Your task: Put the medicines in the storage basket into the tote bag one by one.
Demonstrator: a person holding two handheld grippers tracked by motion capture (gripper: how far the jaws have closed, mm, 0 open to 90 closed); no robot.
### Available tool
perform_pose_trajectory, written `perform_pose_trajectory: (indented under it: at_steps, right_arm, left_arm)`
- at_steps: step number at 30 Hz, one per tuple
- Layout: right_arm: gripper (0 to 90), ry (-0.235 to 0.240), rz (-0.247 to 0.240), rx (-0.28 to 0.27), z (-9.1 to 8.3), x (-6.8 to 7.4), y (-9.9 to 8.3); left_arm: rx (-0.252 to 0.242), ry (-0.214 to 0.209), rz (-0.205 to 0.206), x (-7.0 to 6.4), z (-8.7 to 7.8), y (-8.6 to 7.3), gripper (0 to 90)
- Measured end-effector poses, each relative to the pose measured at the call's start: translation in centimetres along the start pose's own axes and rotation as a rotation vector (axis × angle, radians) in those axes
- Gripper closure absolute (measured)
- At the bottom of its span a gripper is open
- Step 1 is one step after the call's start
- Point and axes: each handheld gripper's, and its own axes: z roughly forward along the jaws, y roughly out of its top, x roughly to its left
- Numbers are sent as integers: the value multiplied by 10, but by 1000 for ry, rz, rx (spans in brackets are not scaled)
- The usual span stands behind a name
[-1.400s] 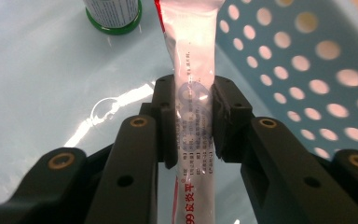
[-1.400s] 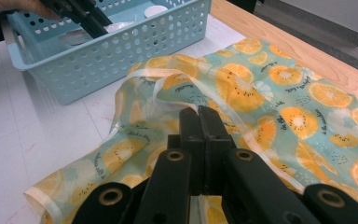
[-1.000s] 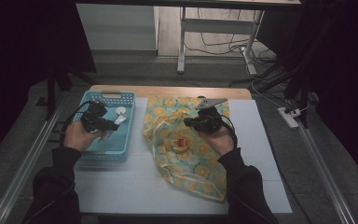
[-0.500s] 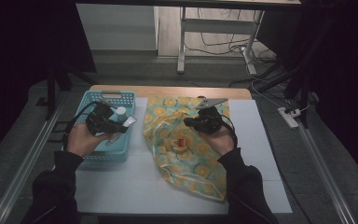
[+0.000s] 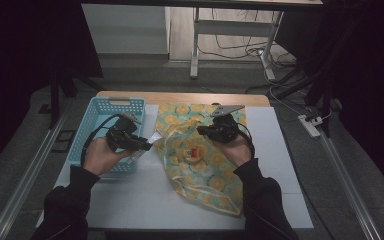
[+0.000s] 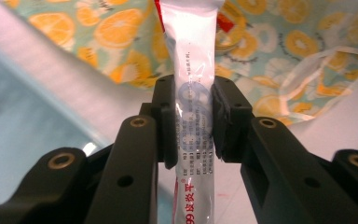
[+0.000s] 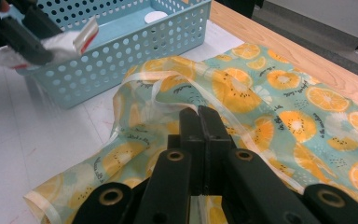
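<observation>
**benchrat:** Over at the 9 o'clock side of the table, the left gripper [image 5: 147, 145] has moved. Half a second ago it was sitting over the blue basket [image 5: 92, 125]; now it's swung out past the basket's right wall towards 3 o'clock, with its tip over the gap between basket and bag. It's got the white tube [image 6: 193, 93] with it, jaws clamped on the tube's body about midway, the red-and-white end poking out ahead.

**mira_k:** So the tube's out of the basket now?

**benchrat:** Looks that way. In the left gripper view the tube hangs above the orange-print bag [image 6: 121, 32], with something round and red-topped lying past its far end, can't tell what. My read is it's heading into that bag.

**mira_k:** And the other hand?

**benchrat:** The right gripper [image 5: 212, 131] hasn't budged across the three high shots. It's parked at about 12 o'clock on the bag, jaws closed right up with no gap showing. In its own view there's a pale handle strip [image 7: 168, 79] looping just ahead of them and film running under the tips, so I'd say it's pinching the bag's edge to hold the mouth up, though the actual pinch is hidden.

**mira_k:** So the pick's done and the drop is left.

**benchrat:** I'd guess so. The tricky bit is whether that mouth is open wide enough.
</observation>
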Motion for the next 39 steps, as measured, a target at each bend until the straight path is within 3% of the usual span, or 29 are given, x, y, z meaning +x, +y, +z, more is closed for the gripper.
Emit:
perform_pose_trajectory:
  at_steps: [9, 23, 33, 39]
  right_arm:
    - [896, 1, 0, -2, 0, 0, 0]
    - [897, 0, 0, -11, -2, 1, 1]
    - [897, 1, -2, -12, -2, 1, 1]
    - [897, -1, 0, -12, -1, 0, 1]
  left_arm:
    - [20, -45, 43, -19, 25, 15, 728]
    - [53, -63, 94, -40, 68, 45, 728]
    - [53, -61, 107, -44, 94, 64, 728]
    - [21, -57, 101, -44, 107, 71, 727]
